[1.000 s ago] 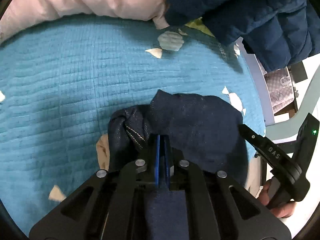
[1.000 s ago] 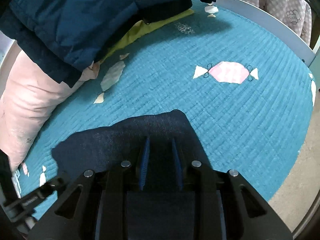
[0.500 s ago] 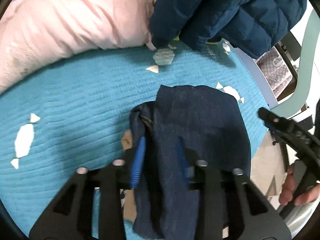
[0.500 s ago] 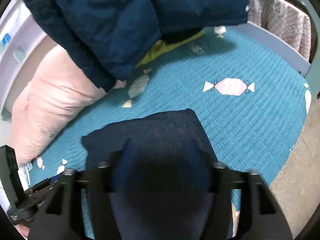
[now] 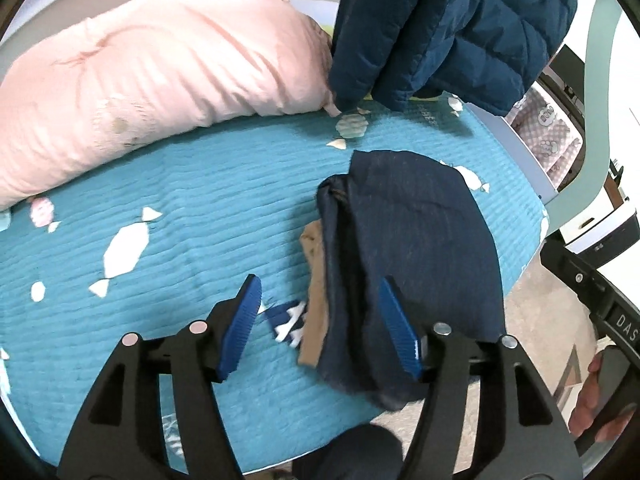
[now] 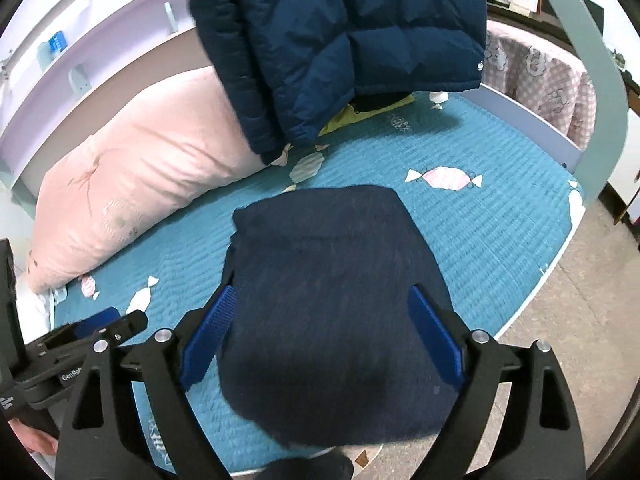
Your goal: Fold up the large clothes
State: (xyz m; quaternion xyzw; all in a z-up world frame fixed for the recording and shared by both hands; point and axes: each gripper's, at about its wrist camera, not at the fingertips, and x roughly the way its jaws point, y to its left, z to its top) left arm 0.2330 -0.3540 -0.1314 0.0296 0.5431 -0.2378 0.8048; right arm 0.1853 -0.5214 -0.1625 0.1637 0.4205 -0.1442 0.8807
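Observation:
Folded dark blue jeans [image 5: 416, 236] lie on the teal quilt [image 5: 200, 200] near the bed's front edge, a tan lining [image 5: 314, 252] showing at their left side. My left gripper [image 5: 322, 322] hovers above them, its jaws opening and its blue pads [image 5: 242, 320] clear of the cloth. The right wrist view shows the same jeans [image 6: 332, 300] as a flat dark bundle. My right gripper [image 6: 322, 338] hangs over them with jaws opening wide and nothing pressed between its pads [image 6: 436, 336]. Each gripper shows at the edge of the other's view.
A long pink pillow [image 6: 140, 184] lies along the back of the bed. A navy puffer jacket [image 6: 340, 40] hangs over the far end, above a yellow-green garment [image 6: 368, 114]. Pink checked cloth [image 6: 540, 76] drapes the bed's right side. Bare floor [image 6: 580, 320] lies beyond the front edge.
Both grippers went from shut on the jeans to open, let the cloth go, and lifted up and back from the bed. The folded jeans stay on the quilt.

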